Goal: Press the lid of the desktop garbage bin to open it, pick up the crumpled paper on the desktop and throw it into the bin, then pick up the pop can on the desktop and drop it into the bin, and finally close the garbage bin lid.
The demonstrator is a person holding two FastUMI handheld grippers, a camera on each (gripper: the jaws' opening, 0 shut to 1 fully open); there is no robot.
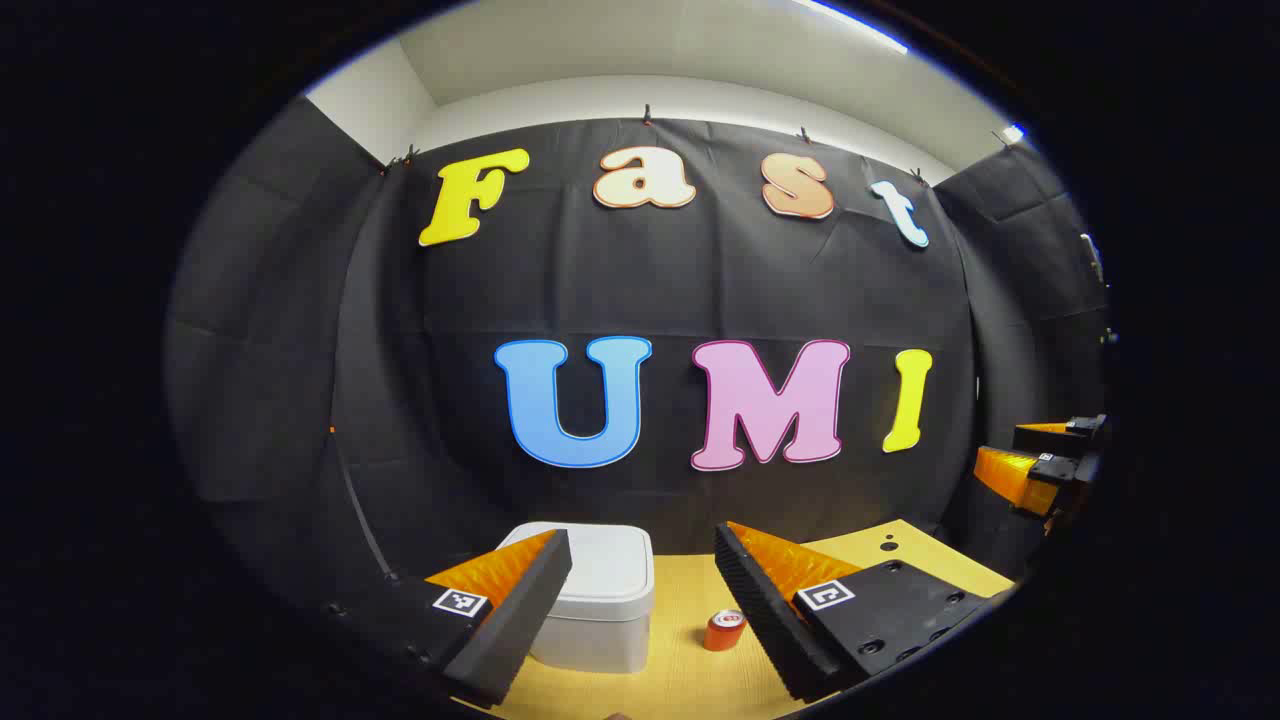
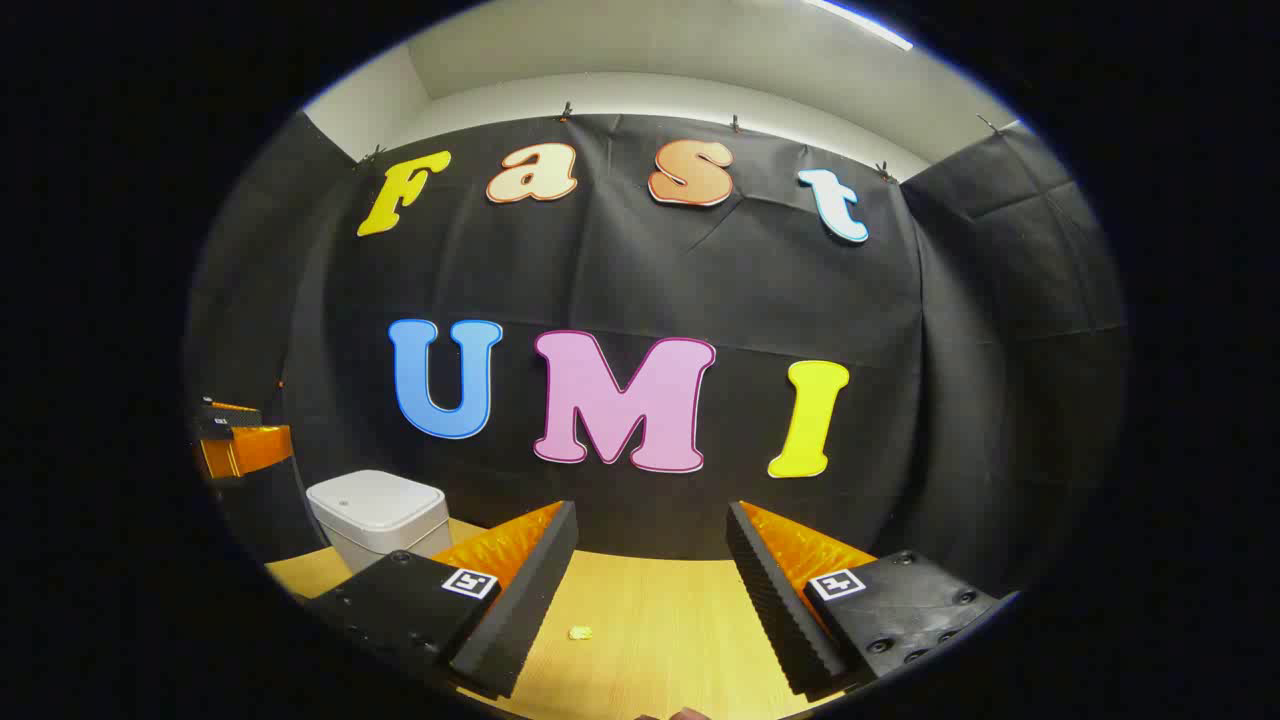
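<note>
A white desktop bin (image 1: pixel 600 595) with its lid down stands on the wooden table, just behind my left gripper's left finger. A small red pop can (image 1: pixel 724 630) stands to its right, between the fingers and farther off. My left gripper (image 1: pixel 640 555) is open above the table with nothing in it. In the right gripper view the bin (image 2: pixel 380 515) sits at the far left, and a small yellowish crumpled paper (image 2: pixel 580 632) lies on the table between the fingers. My right gripper (image 2: pixel 650 530) is open and holds nothing.
The wooden table (image 1: pixel 690 600) ends at the black cloth wall behind the bin. The other gripper (image 1: pixel 1040 465) shows at the right edge of the left gripper view, and the left one (image 2: pixel 235 435) at the left edge of the right gripper view.
</note>
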